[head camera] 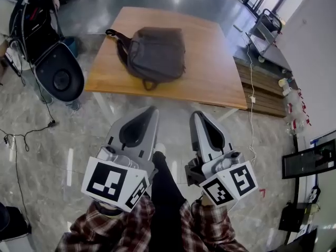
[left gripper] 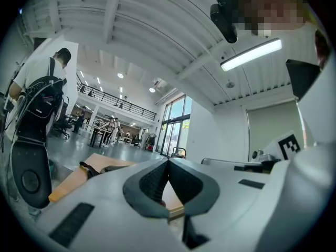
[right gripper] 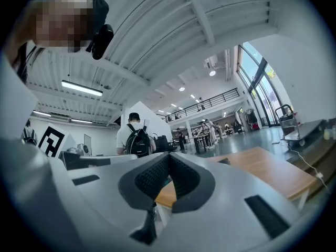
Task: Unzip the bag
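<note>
1. Bag point(head camera: 155, 54): dark grey backpack, lying flat on the wooden table point(head camera: 215, 83), towards its left half. One strap trails to the table's left edge.
2. The zip is too small to read from the head view.
3. Left gripper point(head camera: 152, 111): jaws clenched, tips touching, nothing between them. Held over the floor, short of the table's near edge, well apart from the bag.
4. Right gripper point(head camera: 196, 114): jaws likewise pressed together and empty. It sits just beside the left one, pointing towards the table.
5. Both are held by plaid-sleeved arms point(head camera: 100, 230) at the bottom of the head view.
6. A black rounded seat shell point(head camera: 60, 77) stands by the table's left corner, with a cable point(head camera: 21, 138) on the floor nearby.
7. A person with a backpack point(right gripper: 137, 138) stands in the background of the right gripper view.
</note>
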The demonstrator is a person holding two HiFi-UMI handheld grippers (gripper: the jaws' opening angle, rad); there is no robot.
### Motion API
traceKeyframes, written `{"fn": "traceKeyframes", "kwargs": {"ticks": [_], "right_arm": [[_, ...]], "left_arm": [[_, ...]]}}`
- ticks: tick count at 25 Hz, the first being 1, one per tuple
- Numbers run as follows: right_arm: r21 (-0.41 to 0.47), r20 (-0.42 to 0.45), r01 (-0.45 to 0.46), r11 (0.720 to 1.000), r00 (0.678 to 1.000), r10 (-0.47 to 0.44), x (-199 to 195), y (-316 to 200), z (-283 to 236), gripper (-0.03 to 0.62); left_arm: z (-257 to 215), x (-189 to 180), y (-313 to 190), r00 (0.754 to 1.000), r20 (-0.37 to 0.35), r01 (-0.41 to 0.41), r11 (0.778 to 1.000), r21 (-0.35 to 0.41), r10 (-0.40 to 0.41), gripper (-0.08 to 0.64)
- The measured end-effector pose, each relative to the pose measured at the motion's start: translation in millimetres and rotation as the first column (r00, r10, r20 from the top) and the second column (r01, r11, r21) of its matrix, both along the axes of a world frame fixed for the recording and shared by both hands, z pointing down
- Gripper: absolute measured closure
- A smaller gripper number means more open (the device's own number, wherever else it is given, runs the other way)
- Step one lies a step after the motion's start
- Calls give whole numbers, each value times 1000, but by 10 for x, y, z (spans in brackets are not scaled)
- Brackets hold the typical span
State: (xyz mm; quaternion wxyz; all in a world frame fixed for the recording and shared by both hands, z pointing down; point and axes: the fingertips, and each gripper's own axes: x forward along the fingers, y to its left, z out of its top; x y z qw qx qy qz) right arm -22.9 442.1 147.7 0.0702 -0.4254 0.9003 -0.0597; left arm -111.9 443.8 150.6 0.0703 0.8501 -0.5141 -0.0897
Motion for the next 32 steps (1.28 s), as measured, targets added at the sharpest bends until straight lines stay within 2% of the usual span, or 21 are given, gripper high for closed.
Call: {"fn": "traceKeyframes", "kwargs": {"ticks": [5, 9, 17, 26, 32], "right_arm": [[-13, 10, 5, 1000, 1000, -5, -1, -1113, 20, 581], [-20, 14, 25, 999, 1000, -25, 88, -1961, -65, 581], [-25, -36, 88, 996, 995, -89, 109, -3379, -106, 581], [-81, -54, 49, 996, 997, -53, 187, -4295, 22, 581], [-98, -65, 5, 995, 998, -11, 89, -4692, 89, 581]], "left_arm": [[0, -79, -1080, 1000, 5, 27, 1000, -11, -27, 552], [-116, 60, -1892, 999, 13, 36, 999, -7, -36, 552], [-188, 201, -3312, 998, 8, 60, 998, -1, -60, 552], [-130, 142, -4170, 998, 13, 55, 998, -28, -54, 552], [-41, 111, -4585, 999, 37, 0, 999, -50, 1, 552]]}}
